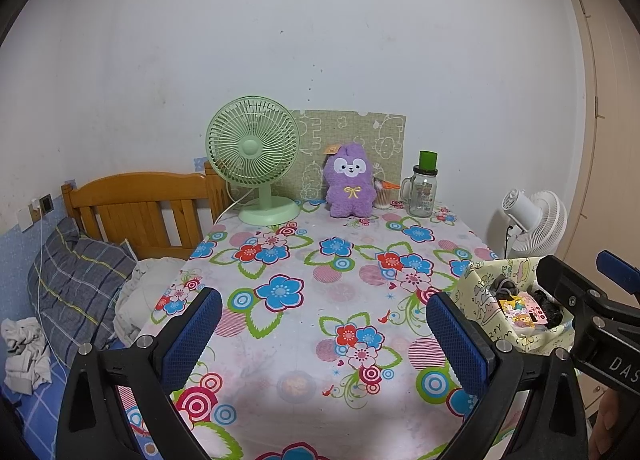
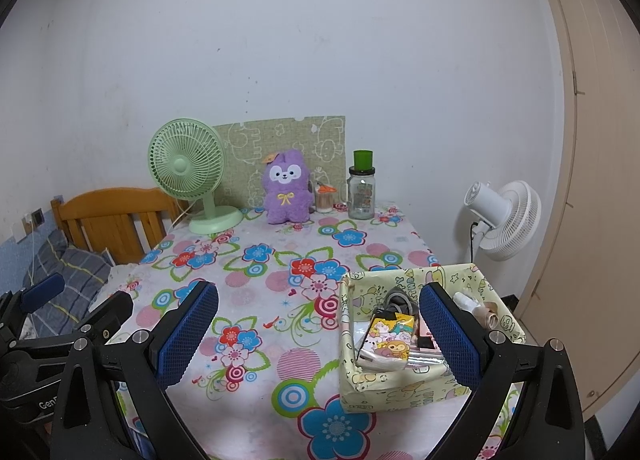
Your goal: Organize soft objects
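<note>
A purple plush toy (image 1: 350,183) (image 2: 287,192) sits upright at the far edge of the flowered table (image 1: 304,300), against a patterned board. A yellow-green paper-covered box (image 2: 404,384) (image 1: 480,296) stands at the table's near right, holding a cartoon-printed packet (image 2: 390,336), a grey item and other small things. My left gripper (image 1: 324,324) hovers open over the near middle of the table with nothing between its fingers. My right gripper (image 2: 318,324) is open too, its right finger over the box. The plush is far from both.
A green desk fan (image 1: 256,163) stands left of the plush; a glass jar with a green lid (image 1: 423,189) and a cup of small sticks (image 1: 383,195) stand to its right. A bed with a wooden headboard (image 1: 140,207) lies to the left. A white fan (image 2: 500,219) stands by the door.
</note>
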`<state>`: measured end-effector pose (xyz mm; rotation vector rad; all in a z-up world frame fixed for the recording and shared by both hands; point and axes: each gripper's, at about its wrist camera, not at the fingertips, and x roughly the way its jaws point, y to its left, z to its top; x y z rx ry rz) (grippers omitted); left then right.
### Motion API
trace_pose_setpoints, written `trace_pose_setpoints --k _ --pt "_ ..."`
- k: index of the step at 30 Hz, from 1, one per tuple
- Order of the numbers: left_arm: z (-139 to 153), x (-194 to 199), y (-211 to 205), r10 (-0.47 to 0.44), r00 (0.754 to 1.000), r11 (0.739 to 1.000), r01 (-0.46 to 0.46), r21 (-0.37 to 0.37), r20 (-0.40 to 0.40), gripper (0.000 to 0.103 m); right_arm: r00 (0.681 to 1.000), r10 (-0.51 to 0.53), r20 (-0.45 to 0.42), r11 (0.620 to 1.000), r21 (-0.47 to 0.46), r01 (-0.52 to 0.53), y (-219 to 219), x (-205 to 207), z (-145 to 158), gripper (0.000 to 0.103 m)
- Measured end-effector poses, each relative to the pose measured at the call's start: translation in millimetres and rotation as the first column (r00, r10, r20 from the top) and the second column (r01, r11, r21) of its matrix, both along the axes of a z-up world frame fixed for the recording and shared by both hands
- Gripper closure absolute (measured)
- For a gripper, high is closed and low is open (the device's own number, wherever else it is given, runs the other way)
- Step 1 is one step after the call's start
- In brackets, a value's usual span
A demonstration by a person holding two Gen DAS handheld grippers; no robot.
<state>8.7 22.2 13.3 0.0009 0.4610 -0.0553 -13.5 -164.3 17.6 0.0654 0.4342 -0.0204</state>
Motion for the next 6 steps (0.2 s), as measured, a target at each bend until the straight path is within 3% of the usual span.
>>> trace_pose_setpoints --k 6 --pt "-0.5 -0.7 -0.4 0.001 1.000 1.000 -0.001 0.000 0.000 0.000 1.000 0.001 -0.001 1.000 0.001 -0.001 -0.2 0.1 0.0 0.001"
